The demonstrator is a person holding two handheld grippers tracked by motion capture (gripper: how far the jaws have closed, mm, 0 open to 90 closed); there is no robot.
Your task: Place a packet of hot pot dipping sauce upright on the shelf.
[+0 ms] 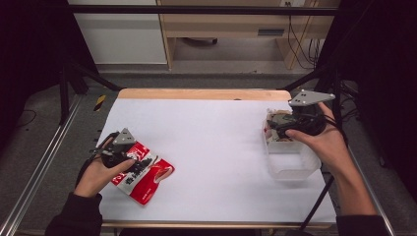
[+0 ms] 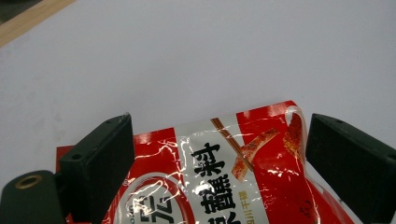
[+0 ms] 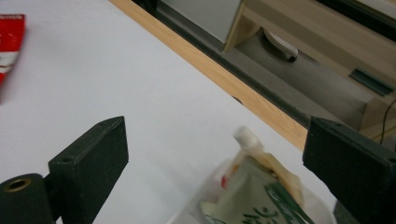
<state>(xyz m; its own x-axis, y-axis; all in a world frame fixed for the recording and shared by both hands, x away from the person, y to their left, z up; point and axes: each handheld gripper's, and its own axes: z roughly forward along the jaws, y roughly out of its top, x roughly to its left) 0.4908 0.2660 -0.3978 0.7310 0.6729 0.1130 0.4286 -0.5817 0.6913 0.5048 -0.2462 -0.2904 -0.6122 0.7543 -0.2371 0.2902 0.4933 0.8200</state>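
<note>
A red and white snack packet (image 1: 146, 176) lies flat at the table's front left. My left gripper (image 1: 129, 156) hovers over its near end. In the left gripper view that gripper (image 2: 219, 120) stands open, its jaws straddling the packet (image 2: 219, 177) without pressing it. At the right, a clear plastic tub (image 1: 291, 166) holds a pale spouted pouch (image 1: 272, 132) at its far end. My right gripper (image 1: 275, 124) hangs just above the tub. In the right gripper view it (image 3: 219, 123) is open and empty, with the pouch (image 3: 254, 191) and its white cap below the jaws.
White paper (image 1: 216, 142) covers the table, with a wooden strip (image 1: 204, 94) along the far edge. Metal rails run down both sides. Beyond the table stand a wooden desk (image 1: 231, 24) and cables. The red packet's corner (image 3: 9, 42) shows far off in the right gripper view.
</note>
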